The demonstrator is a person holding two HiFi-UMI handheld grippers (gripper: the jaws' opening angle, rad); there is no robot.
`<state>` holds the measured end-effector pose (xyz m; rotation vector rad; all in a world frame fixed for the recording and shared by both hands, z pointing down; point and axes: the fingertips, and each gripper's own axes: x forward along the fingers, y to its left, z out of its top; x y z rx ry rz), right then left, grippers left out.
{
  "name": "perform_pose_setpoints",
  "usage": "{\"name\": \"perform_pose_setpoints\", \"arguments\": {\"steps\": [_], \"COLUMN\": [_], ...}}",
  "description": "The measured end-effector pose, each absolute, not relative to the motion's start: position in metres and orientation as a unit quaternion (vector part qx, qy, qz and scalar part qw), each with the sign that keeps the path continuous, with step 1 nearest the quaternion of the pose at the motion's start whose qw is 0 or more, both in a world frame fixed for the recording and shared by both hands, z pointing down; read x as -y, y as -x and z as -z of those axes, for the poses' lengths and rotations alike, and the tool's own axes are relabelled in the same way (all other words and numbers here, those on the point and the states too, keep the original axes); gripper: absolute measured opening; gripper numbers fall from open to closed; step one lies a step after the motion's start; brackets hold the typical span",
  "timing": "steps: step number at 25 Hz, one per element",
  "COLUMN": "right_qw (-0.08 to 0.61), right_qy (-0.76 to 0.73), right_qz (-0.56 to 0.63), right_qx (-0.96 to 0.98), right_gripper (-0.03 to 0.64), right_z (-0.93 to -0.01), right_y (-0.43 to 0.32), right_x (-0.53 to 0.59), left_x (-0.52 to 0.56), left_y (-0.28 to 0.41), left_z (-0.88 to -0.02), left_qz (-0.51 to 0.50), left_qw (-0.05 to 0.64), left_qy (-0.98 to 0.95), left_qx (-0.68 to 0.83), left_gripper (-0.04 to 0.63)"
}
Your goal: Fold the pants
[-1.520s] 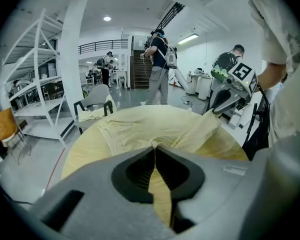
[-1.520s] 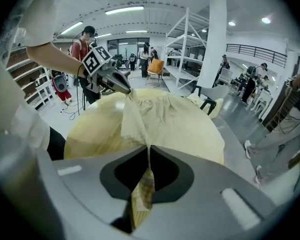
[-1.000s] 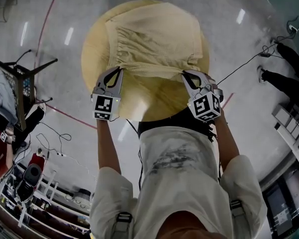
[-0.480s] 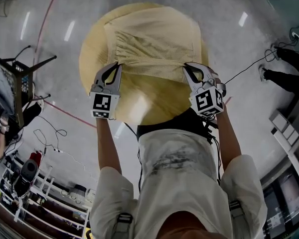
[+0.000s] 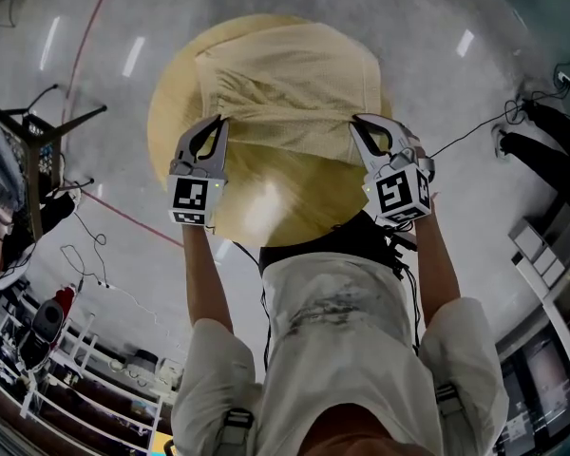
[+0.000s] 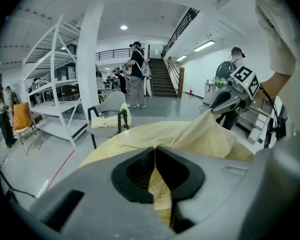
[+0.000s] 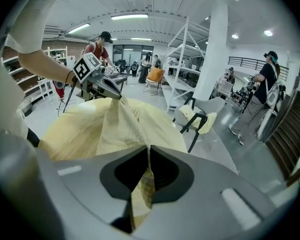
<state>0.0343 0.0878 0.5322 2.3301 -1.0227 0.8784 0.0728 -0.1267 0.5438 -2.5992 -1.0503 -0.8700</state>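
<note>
The floor (image 5: 437, 8) is grey and shiny, with a thin red line (image 6: 61, 168) on it and black cables (image 5: 475, 126) lying at one side. A round wooden table (image 5: 304, 188) stands in the middle. The room is big and bright, with white walls. There is a fat white pillar (image 6: 90, 59), tall white shelves (image 6: 50, 104) and a grey chair (image 6: 107, 116) with a yellow cloth on it. Dark stairs (image 6: 162, 79) go up at the back. Lights (image 6: 123, 27) shine on the ceiling. An orange chair (image 7: 154, 76) stands far off.

Round light-wood table (image 5: 266, 202) on grey floor (image 5: 475, 150), pale yellow pants (image 5: 285, 79) lying across its far half
</note>
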Motion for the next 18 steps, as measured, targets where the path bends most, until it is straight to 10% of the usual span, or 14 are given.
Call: {"name": "perform_pose_setpoints", "arguments": {"steps": [18], "right_qw": [0.242], "right_qy": [-0.840], "right_qz": [-0.305], "right_qx": [0.379], "right_gripper": [0.025], "right_z": [-0.541], "right_y": [-0.108], "right_x": [-0.093], "left_x": [0.125], "left_y": [-0.126], "left_z": [-0.552], "left_qz": [0.296], "left_qw": [0.106], "left_qy": [0.894], "left_qx": [0.321], "left_gripper": [0.020]}}
